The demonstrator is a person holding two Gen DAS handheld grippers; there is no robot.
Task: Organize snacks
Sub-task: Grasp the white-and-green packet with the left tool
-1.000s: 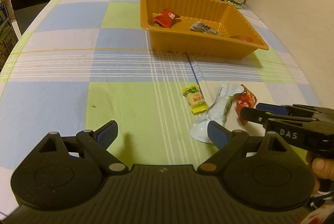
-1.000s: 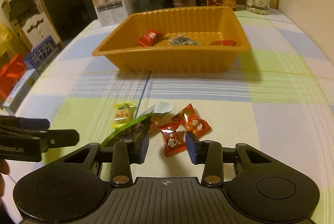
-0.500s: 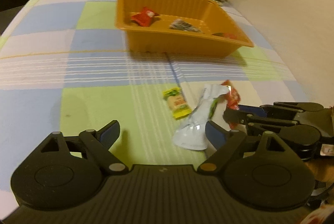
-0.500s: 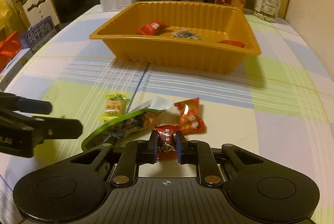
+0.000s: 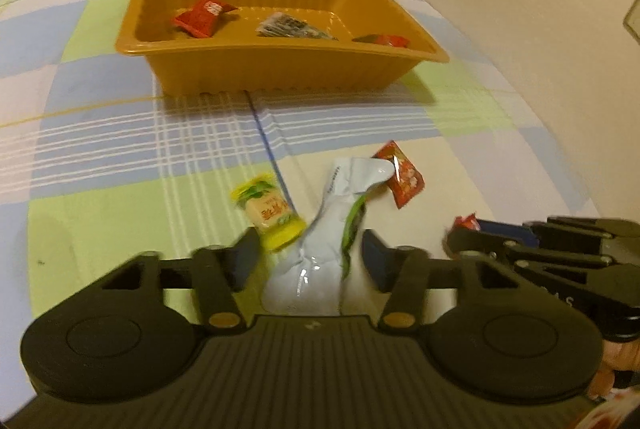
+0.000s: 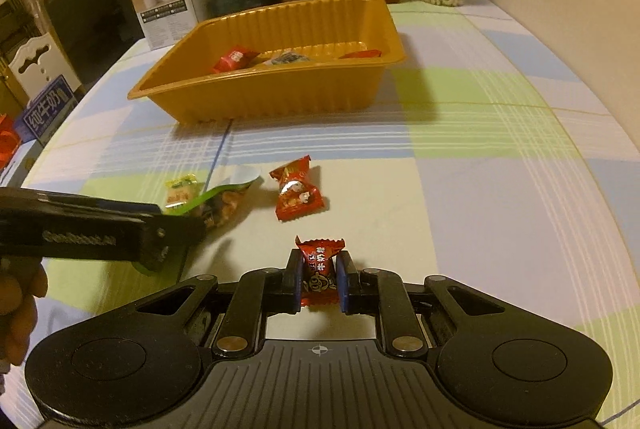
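On the checked tablecloth point(image 6: 460, 189), in front of the orange tray point(image 6: 280, 97), the right gripper point(image 6: 318, 279) is pinching a small red candy point(image 6: 320, 269) between its blue pads point(image 6: 292, 285) — jaws nearly closed, the wrapper standing upright between them, and seemingly lifted just off the cloth. The left gripper point(image 5: 310, 261) is standing wide open with nothing in it, its fingers straddling the white-and-green snack pouch point(image 5: 320, 261), with a yellow candy point(image 5: 272, 213) lying just beside the left pad. A second red candy point(image 6: 296, 189) is lying between the pouch and the tray.

The step in hand looks like carrying the gripped candy to the tray, where a red candy point(image 5: 200, 17), a silvery packet point(image 5: 288, 25) and another red piece point(image 5: 382, 40) are already resting. To do it well, the right gripper should be lifting high enough to clear the tray's ribbed front wall, keeping its squeeze steady since the wrapper is slick and held only at its middle, and releasing over bare tray floor rather than at the rim.

For the left side, the pouch is limp and flat — closing squarely across its width, low against the cloth, should be gathering it without catching the yellow candy. The two tools are working near each other, so the right one rising first would be avoiding a knock.
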